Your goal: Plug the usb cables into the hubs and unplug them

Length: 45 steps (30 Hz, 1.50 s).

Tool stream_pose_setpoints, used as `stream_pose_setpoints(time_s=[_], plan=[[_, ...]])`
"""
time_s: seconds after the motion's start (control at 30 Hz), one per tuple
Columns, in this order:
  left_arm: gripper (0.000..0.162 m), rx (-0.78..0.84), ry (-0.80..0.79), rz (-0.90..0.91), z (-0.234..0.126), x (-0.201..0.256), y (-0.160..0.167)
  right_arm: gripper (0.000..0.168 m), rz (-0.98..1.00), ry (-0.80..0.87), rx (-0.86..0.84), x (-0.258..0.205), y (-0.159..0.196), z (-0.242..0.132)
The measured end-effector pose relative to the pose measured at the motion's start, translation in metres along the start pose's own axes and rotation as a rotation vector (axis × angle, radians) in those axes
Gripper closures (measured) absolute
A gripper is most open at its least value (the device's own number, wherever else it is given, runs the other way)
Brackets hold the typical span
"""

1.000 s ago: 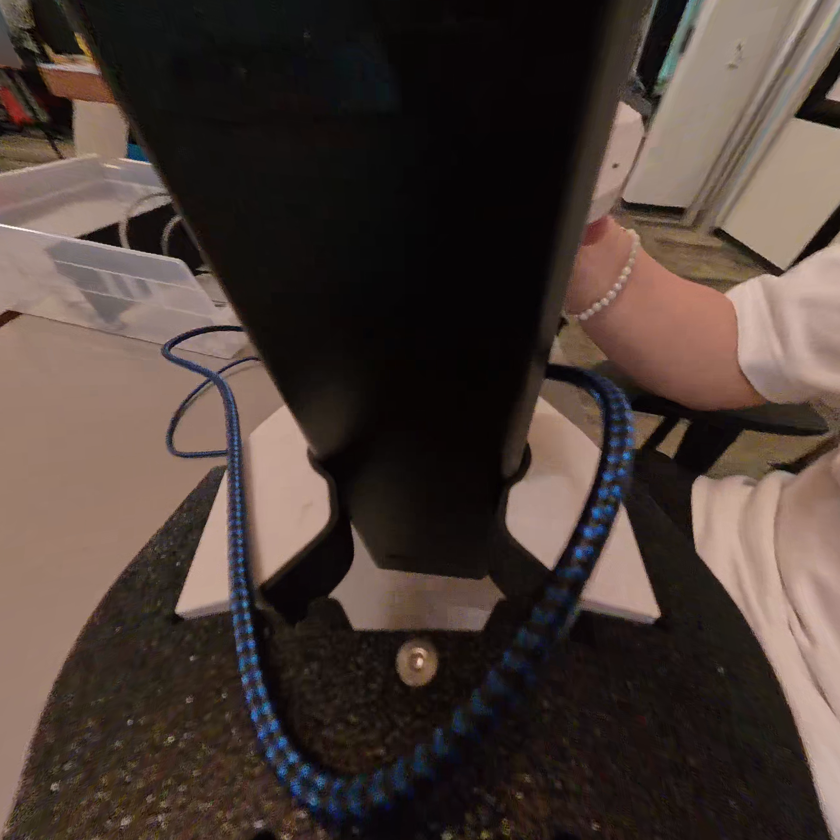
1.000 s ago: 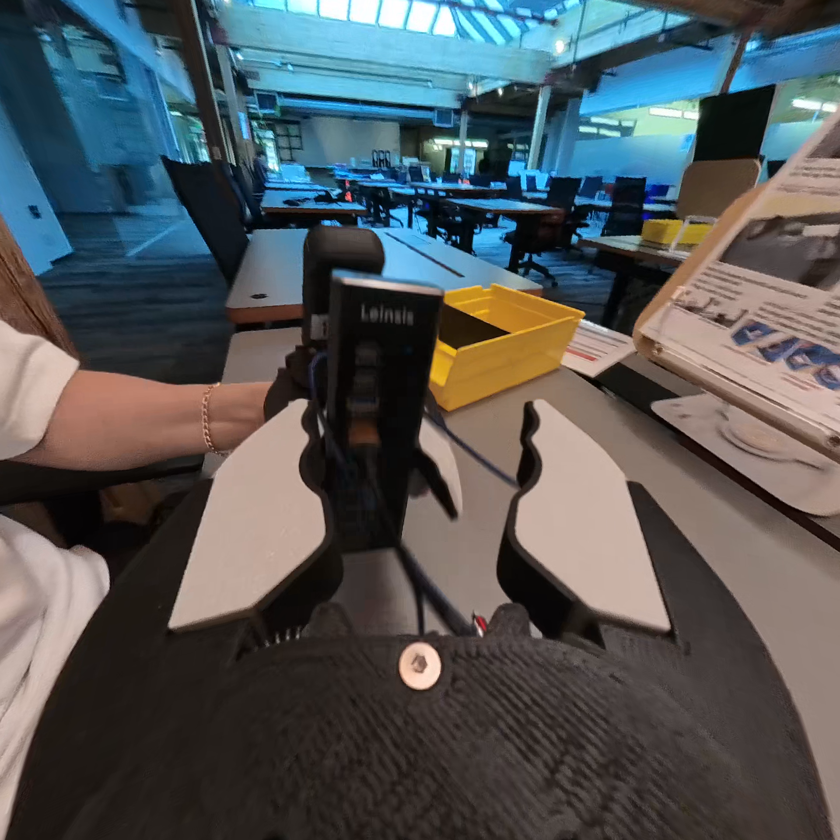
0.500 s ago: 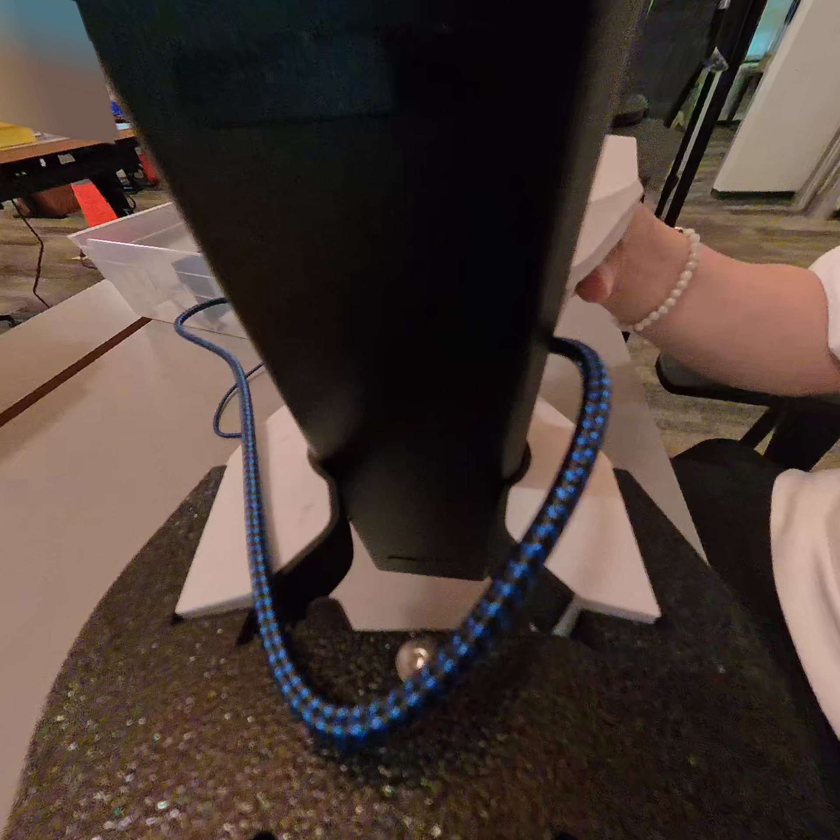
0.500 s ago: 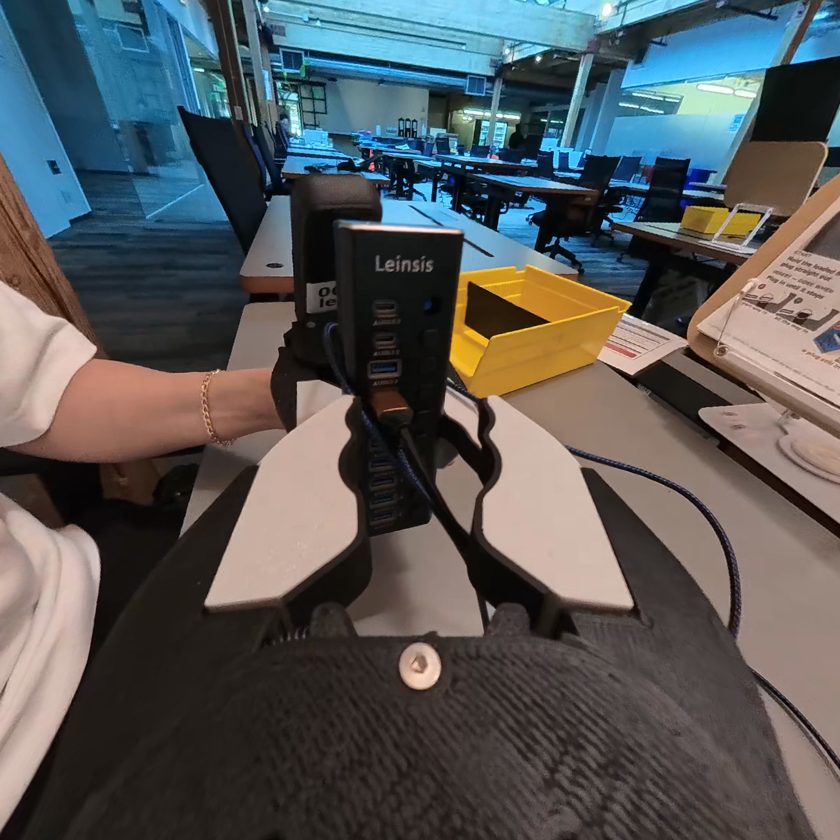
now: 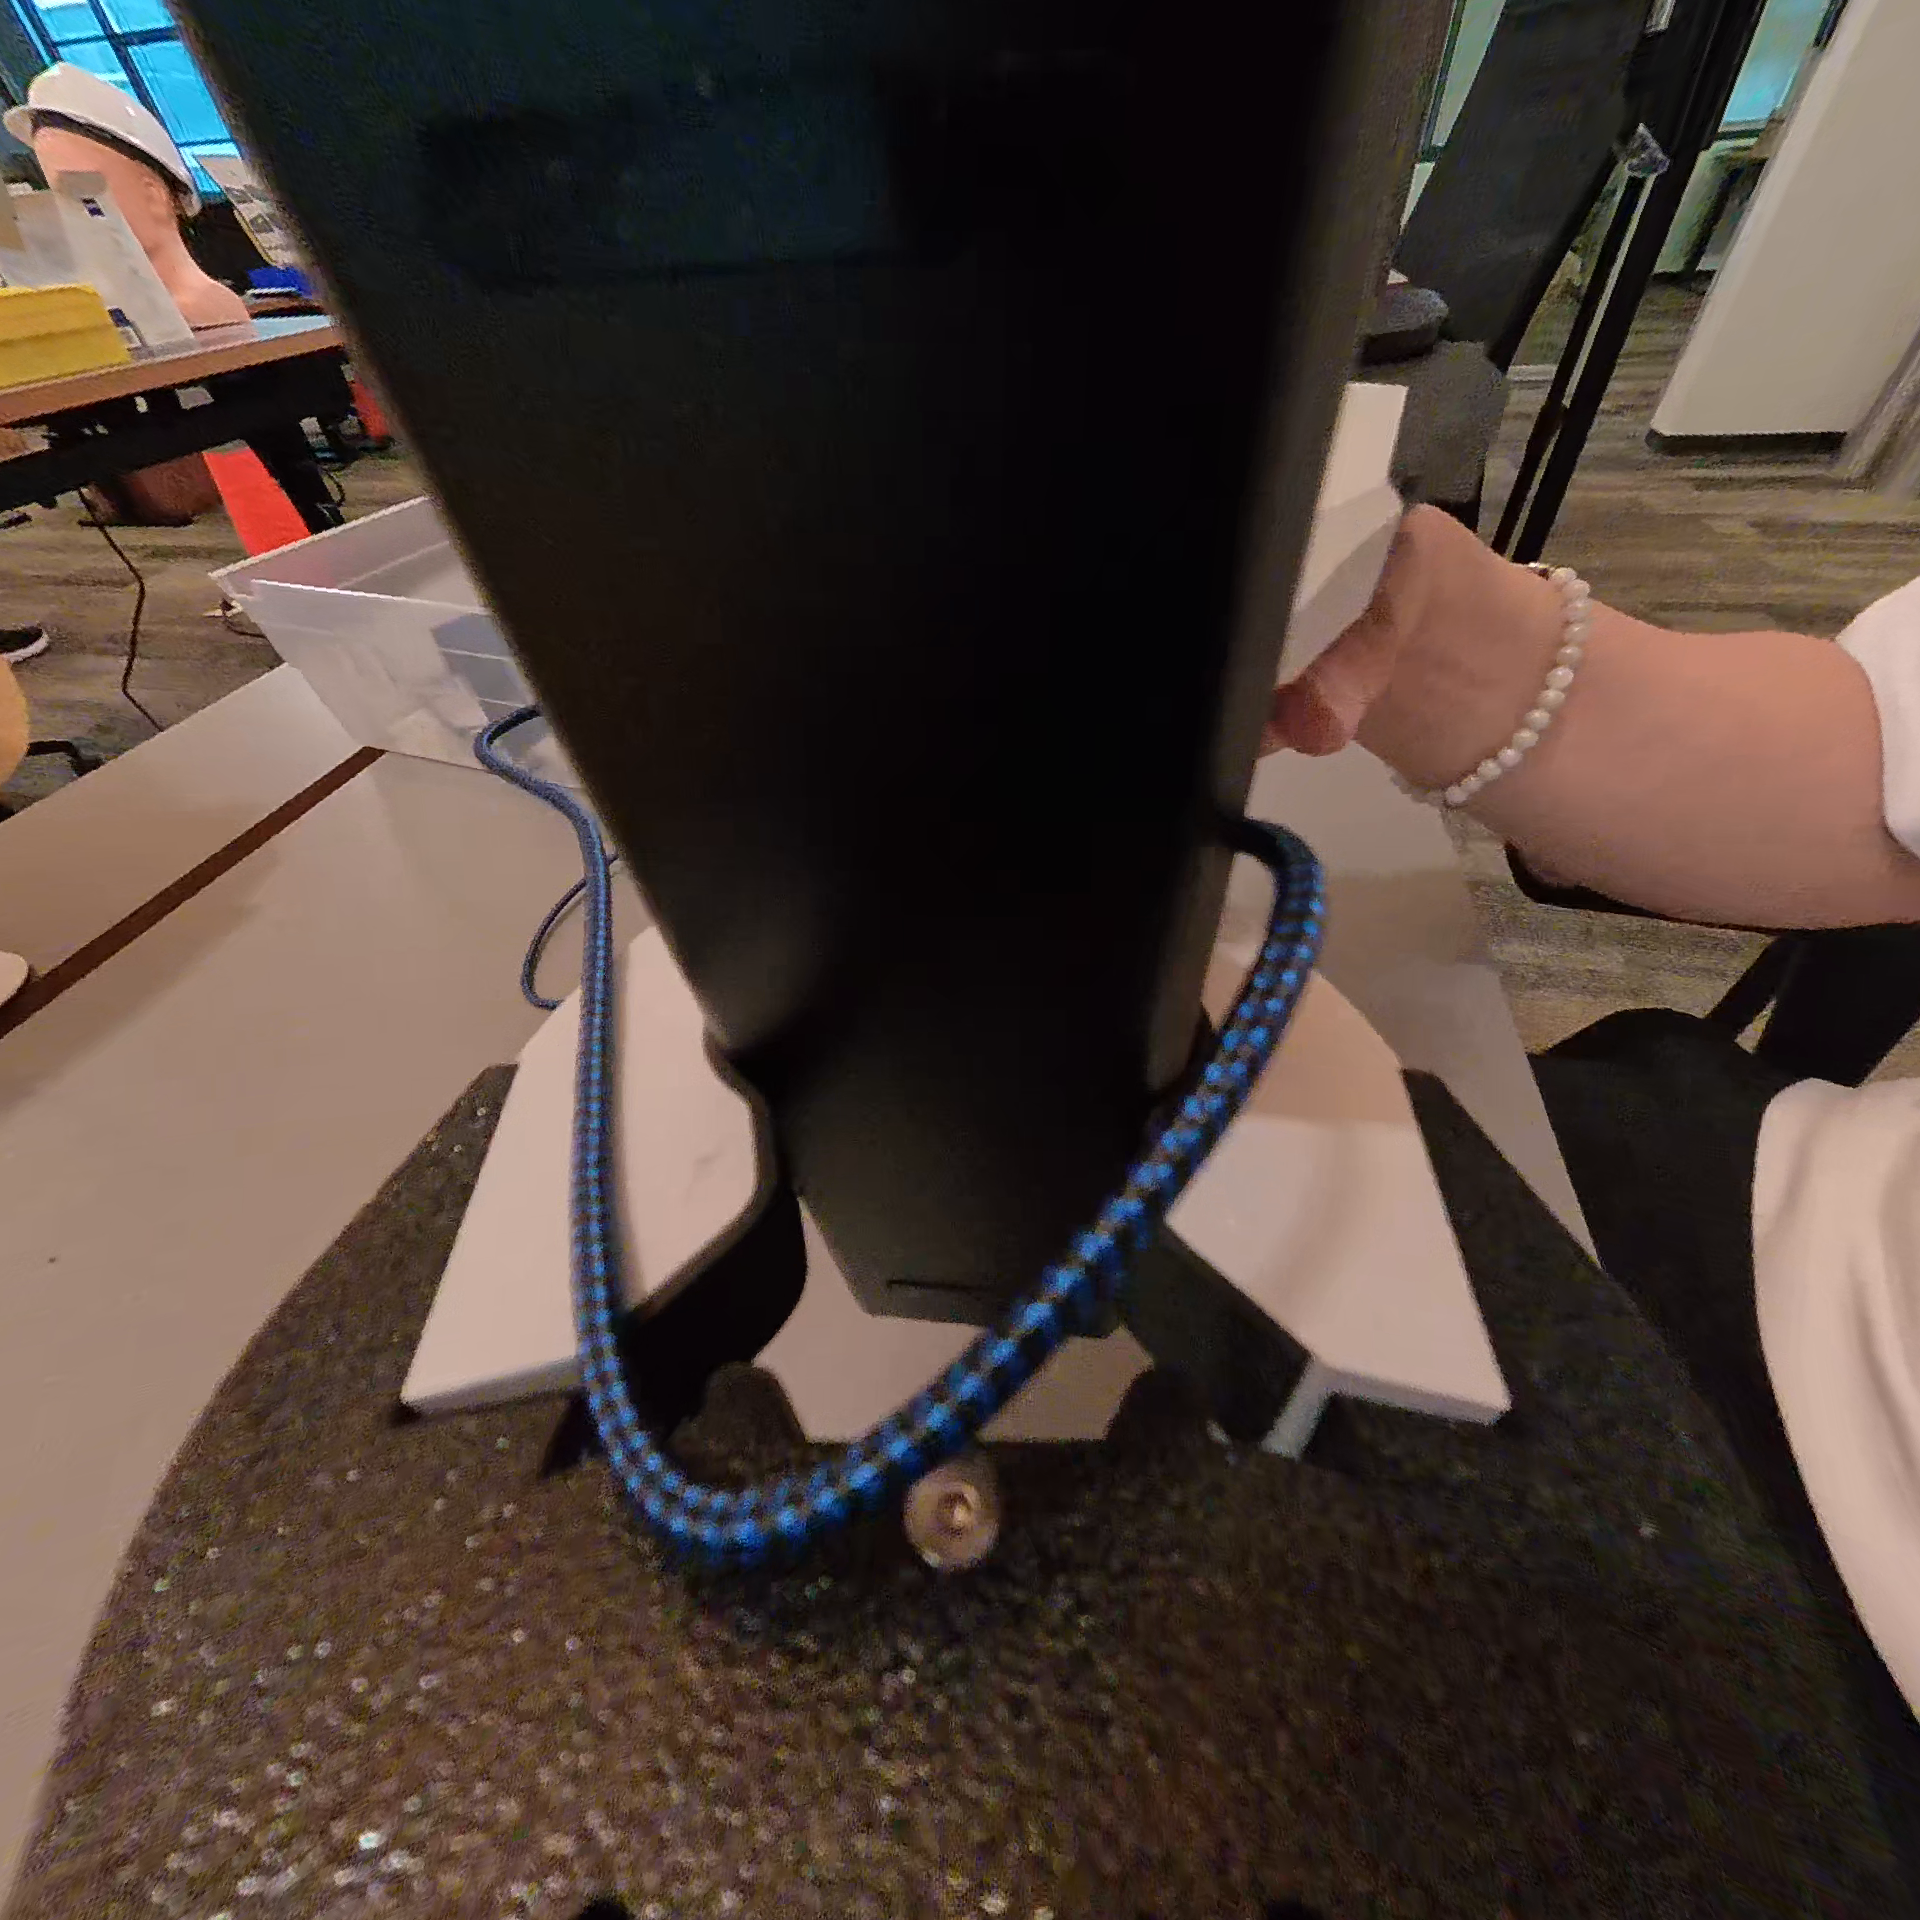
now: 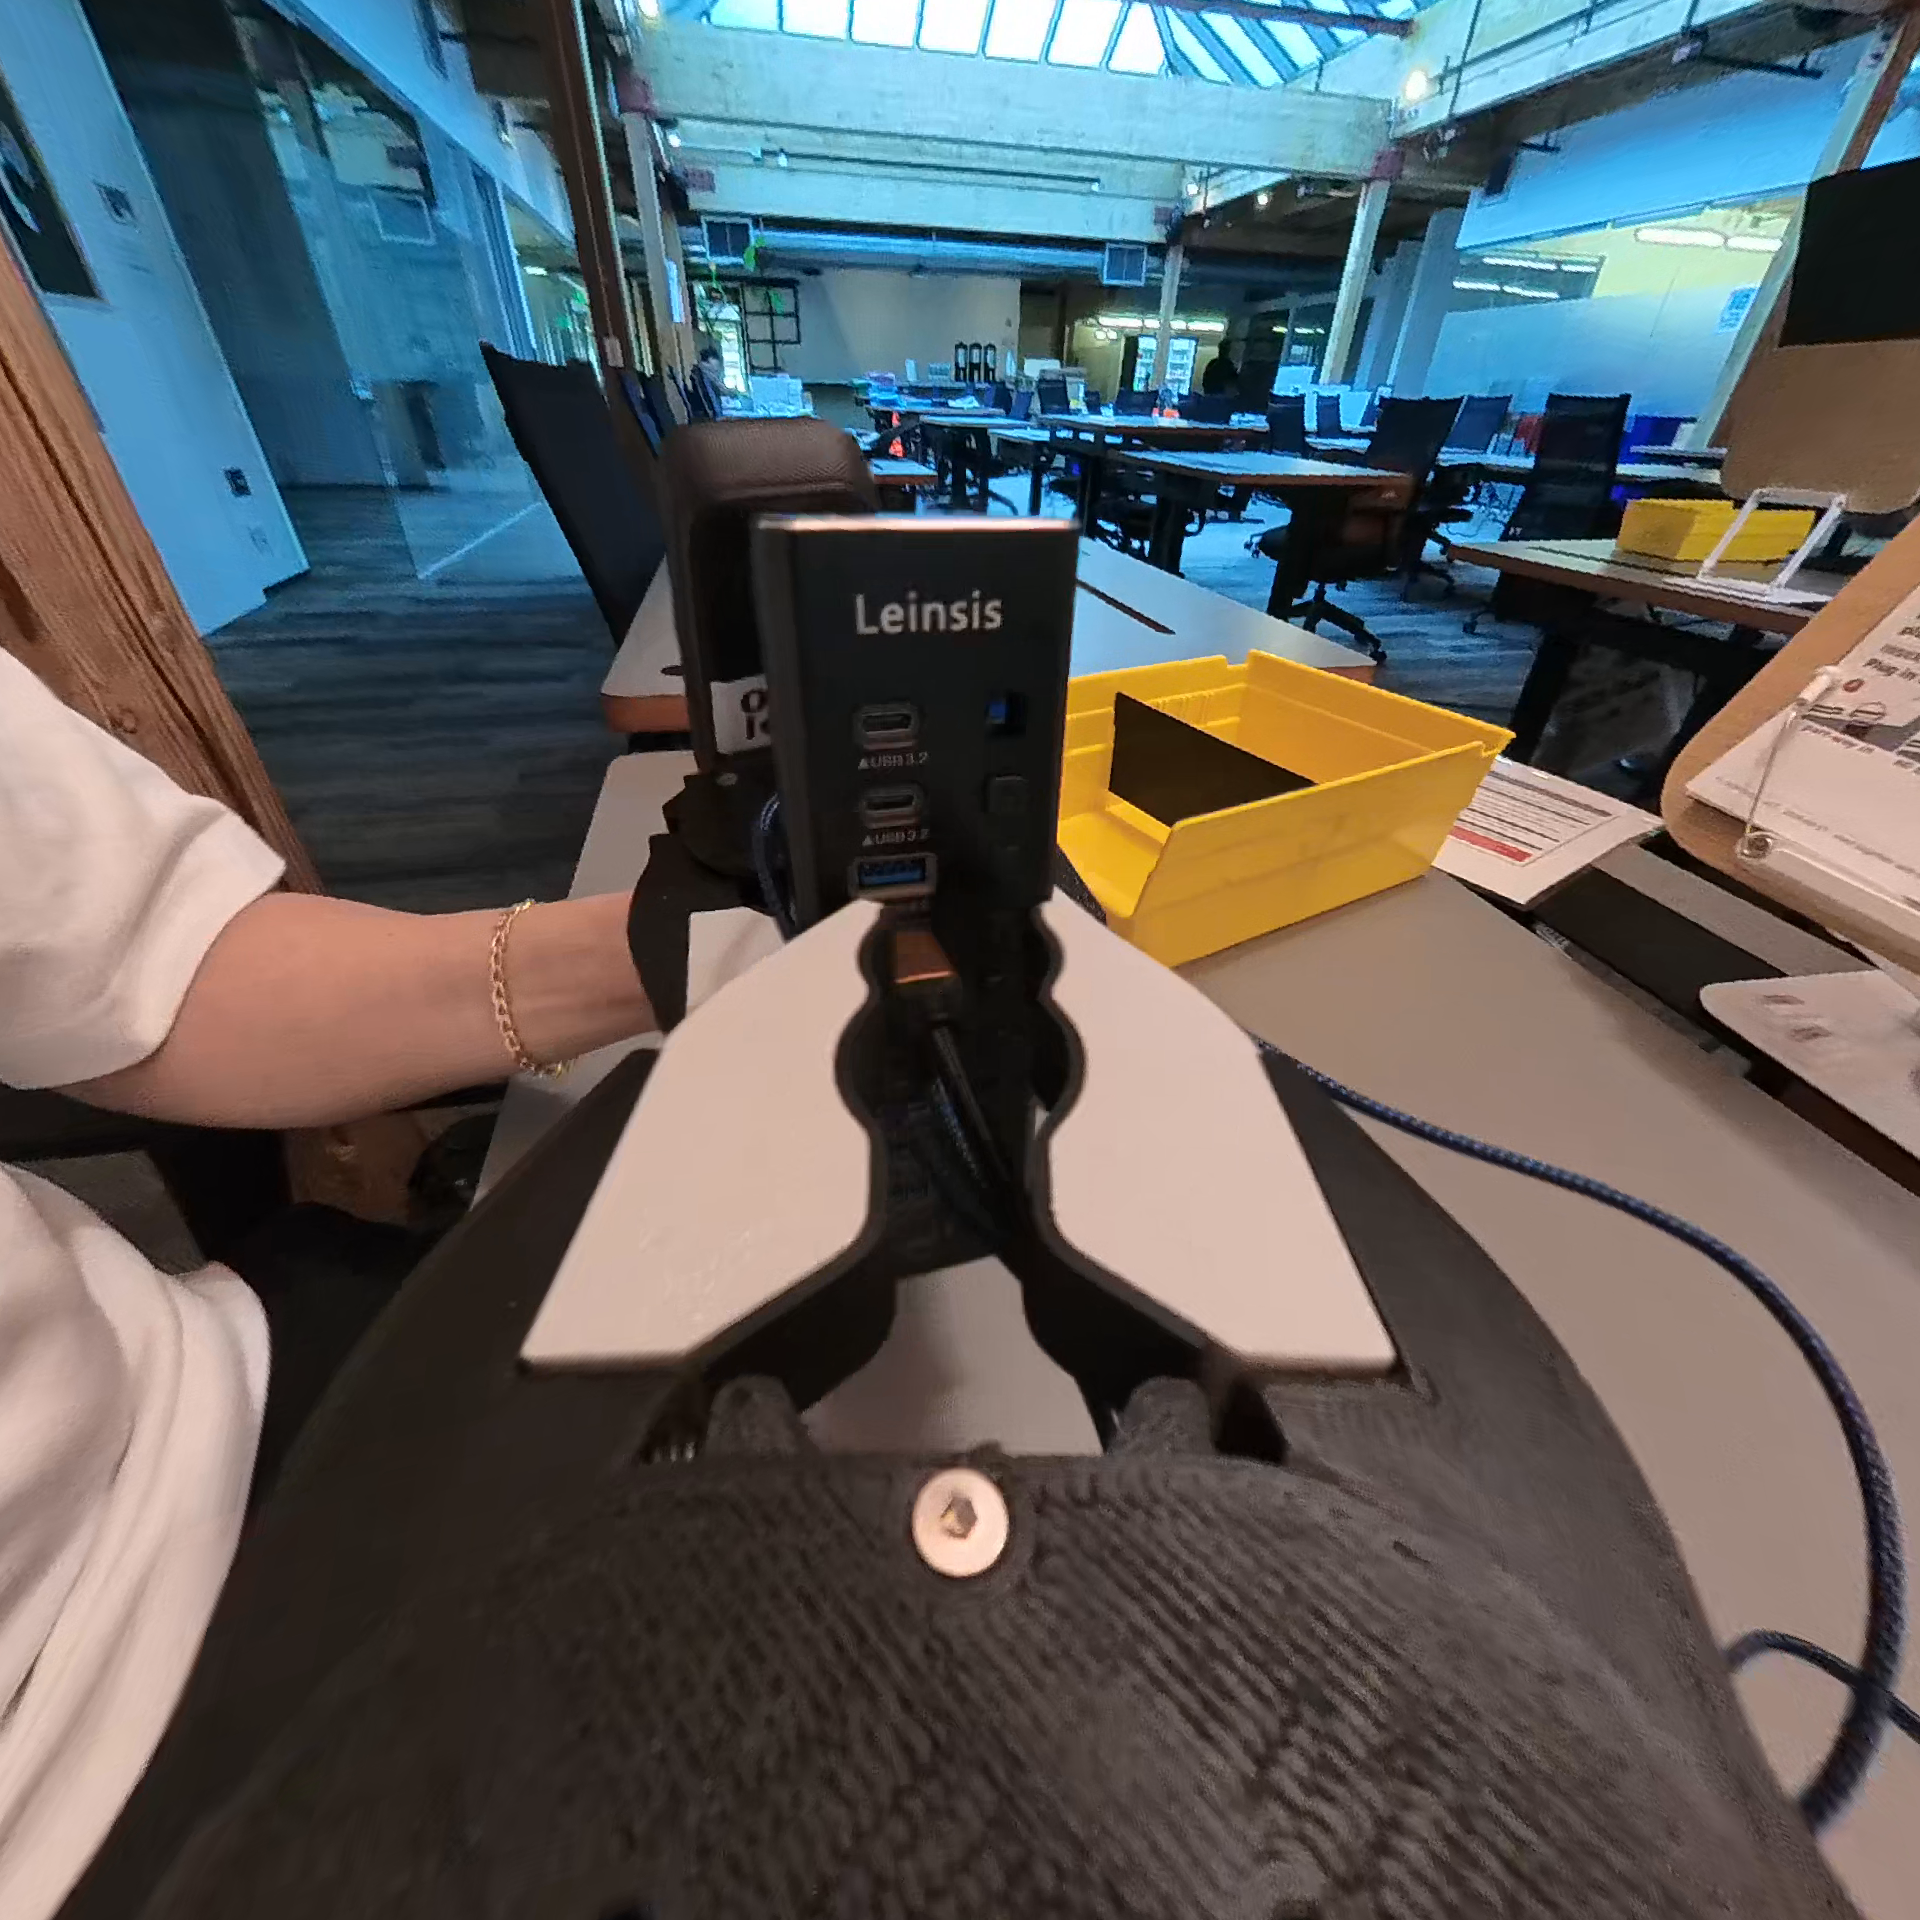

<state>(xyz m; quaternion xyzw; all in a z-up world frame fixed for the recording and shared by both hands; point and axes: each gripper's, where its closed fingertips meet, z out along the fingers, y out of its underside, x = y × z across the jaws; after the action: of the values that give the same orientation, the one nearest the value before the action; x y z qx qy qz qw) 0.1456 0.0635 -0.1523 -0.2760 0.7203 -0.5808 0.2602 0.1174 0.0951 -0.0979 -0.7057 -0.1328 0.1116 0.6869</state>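
Open-plan office behind — on the grey bench (image 6: 1455,1039), left tool (image 5: 935,1195) clamps the upright hub (image 6: 914,727); right tool (image 6: 951,997) narrows around the USB plug (image 6: 920,961), seated mid-hub, axis pointing back toward it.

Pale grey worktop (image 6: 1558,1039), yellow bin (image 6: 1278,821) on it, printed sheet (image 6: 1538,831) beside the bin, blue braided cable (image 6: 1621,1205) trailing across, clear plastic tray (image 5: 364,623) at its far edge.

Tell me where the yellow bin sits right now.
In the right wrist view the yellow bin sits on the grey table, right of the upright black USB hub and left of the clipboard stand.
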Motion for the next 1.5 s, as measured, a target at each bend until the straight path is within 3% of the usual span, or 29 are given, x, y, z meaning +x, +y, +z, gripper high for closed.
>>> stream_pose_setpoints(time_s=[0.1,0.2,0.33,0.6,1.2,1.27,1.37,1.43,1.5], plan=[[0.088,0.006,-0.002,-0.015,-0.003,-0.001,-0.004,0.121,-0.038,-0.003,-0.026,-0.008,-0.002,-0.011],[0.089,0.008,-0.017,-0.018,-0.006,-0.004,-0.004,0.116,-0.090,0.017,-0.025,-0.014,-0.012,-0.022],[0.089,0.001,-0.041,-0.017,-0.006,-0.007,-0.002,0.129,-0.167,0.082,-0.028,-0.010,-0.024,-0.031],[0.089,0.001,-0.021,0.064,-0.005,0.002,-0.005,0.152,-0.158,0.014,-0.067,-0.013,-0.008,-0.024],[0.089,0.016,-0.007,0.107,-0.006,0.002,0.000,0.161,-0.078,-0.057,-0.100,-0.014,0.004,-0.019],[0.089,-0.004,-0.038,0.110,-0.005,-0.002,0.002,0.167,-0.029,-0.055,-0.107,-0.011,0.005,-0.019],[0.089,-0.027,-0.173,0.004,-0.006,-0.027,0.007,0.168,-0.040,-0.184,-0.140,-0.035,0.007,-0.015],[0.089,-0.006,-0.103,-0.021,-0.009,-0.023,0.010,0.168,-0.189,-0.019,-0.227,-0.019,0.017,-0.010],[0.089,-0.019,-0.093,0.059,-0.013,-0.019,0.011,0.168,-0.249,0.092,-0.195,-0.004,0.009,-0.013]])
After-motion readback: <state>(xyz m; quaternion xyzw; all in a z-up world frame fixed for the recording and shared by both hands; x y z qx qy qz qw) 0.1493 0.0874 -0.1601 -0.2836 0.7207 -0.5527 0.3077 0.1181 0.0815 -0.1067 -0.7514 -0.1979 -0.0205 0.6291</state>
